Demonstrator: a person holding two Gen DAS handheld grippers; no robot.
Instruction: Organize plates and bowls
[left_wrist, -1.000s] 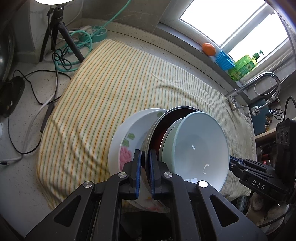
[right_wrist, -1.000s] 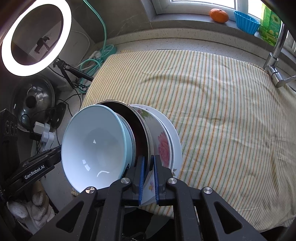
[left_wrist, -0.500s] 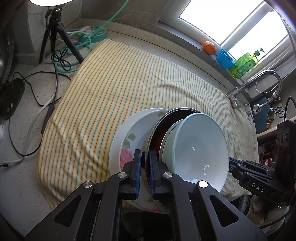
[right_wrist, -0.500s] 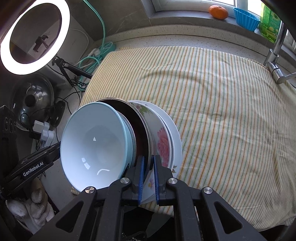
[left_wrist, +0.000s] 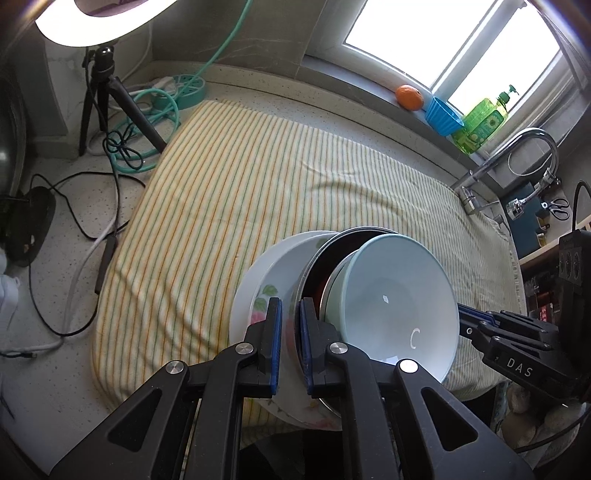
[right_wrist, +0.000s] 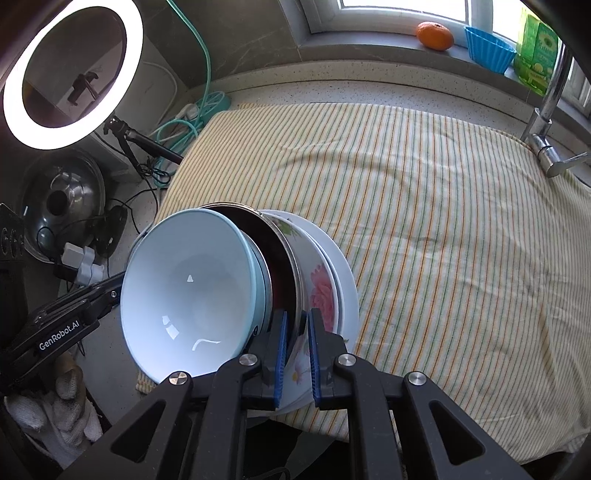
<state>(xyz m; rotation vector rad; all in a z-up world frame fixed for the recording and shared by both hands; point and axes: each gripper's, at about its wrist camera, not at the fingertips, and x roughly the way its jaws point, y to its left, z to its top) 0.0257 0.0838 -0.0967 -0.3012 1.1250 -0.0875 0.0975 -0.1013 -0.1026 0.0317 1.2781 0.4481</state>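
Nothing has shifted: the stack stays tilted over the cloth's near edge. Left gripper ("GenRobot.AI") and right gripper ("DAS") pinch, seemingly, its steel-rimmed dish.

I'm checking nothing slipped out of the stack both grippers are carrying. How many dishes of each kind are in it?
Light blue bowls: 1
Dark metal-rimmed dishes: 1
Floral plates: 1
Plain white plates: 1
Total: 4 that can be told apart; any hidden between cannot be ruled out.
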